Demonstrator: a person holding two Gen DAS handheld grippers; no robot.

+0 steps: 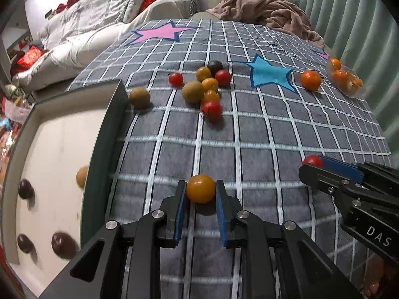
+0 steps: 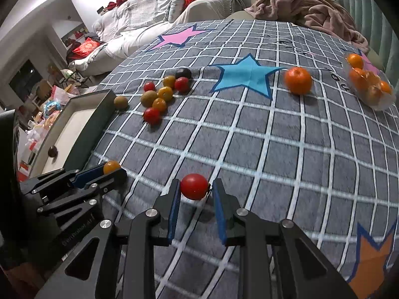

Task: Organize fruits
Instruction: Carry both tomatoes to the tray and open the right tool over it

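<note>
Your left gripper (image 1: 200, 194) held a yellow tomato (image 1: 200, 188) between its pads; your right gripper (image 2: 194, 191) pinched a red tomato (image 2: 194, 186), a small gap showing at the right pad. Both fruits rode just above the checked cloth (image 2: 274, 154). The step appeared to be carriage: the next move likely called for a swing left over the tray (image 1: 104, 134), which already held dark fruits. Farther off lay the loose fruit cluster (image 1: 204, 87), an orange (image 2: 298, 80), a bagged citrus pile (image 2: 369, 84), then sofa (image 2: 139, 22) and blanket (image 2: 306, 7).
</note>
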